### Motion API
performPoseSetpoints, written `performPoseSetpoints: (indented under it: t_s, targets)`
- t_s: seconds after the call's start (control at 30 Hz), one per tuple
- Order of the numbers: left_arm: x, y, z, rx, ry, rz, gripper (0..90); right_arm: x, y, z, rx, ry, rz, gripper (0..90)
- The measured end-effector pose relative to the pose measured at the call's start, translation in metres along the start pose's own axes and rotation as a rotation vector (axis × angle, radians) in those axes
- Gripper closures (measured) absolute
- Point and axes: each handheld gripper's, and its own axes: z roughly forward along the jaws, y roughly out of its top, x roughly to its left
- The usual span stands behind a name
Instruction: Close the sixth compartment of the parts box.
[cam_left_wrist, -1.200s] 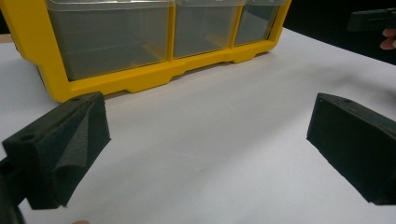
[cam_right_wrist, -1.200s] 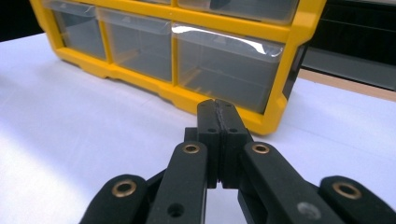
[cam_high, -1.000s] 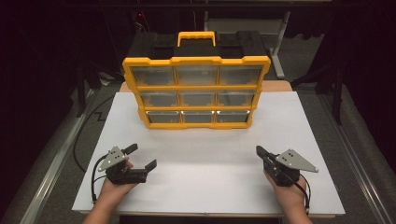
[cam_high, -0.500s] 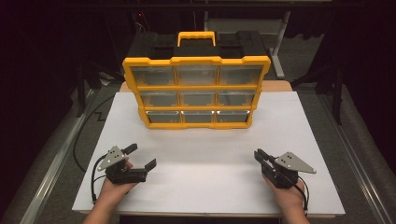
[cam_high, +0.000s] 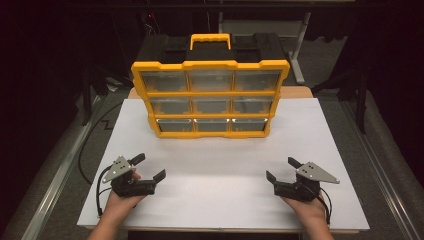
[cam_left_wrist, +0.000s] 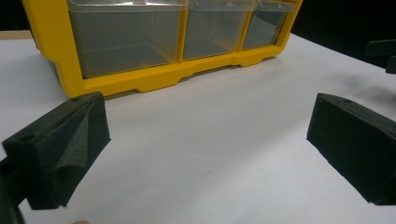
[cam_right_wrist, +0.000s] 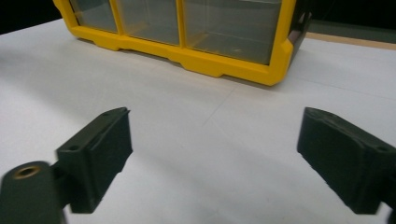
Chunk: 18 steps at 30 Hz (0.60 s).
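High view: a yellow drawer organizer with a black top and a yellow carry handle stands upright at the far side of a white tabletop. Its front faces the person and carries three rows of three clear drawers in a yellow frame.

The left gripper rests low on the tabletop in the person's left hand, jaws spread wide with nothing between them. The organizer lies ahead of it and toward its right, well apart. A grey three-cornered plate sits on top of this gripper, and a black cable trails from it on its outer side.

The right gripper rests in the right hand, jaws likewise parted and empty; the organizer lies ahead of it and toward its left, well apart. A matching grey plate caps it.

Left gripper view: the two black jaws stand far apart over bare white surface. The bottom row of drawers rises ahead, the organizer's lower left corner nearest the left jaw.

Right gripper view: the jaws stand wide apart over the bare surface, with the organizer's lower right corner ahead. What the drawers hold cannot be told.
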Motion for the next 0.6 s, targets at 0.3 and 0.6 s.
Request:
performPoseSetpoints:
  t_s: [0.3,0.6]
  targets:
    - [0.0,0.0,0.002,0.008,0.011,0.006,0.2,-0.002,-0.005,-0.02,-0.051,-0.02,0.001,0.3]
    - [-0.002,-0.001,0.004,0.025,0.016,0.023,0.2,-0.004,-0.002,-0.017,-0.052,-0.029,-0.015,0.3]
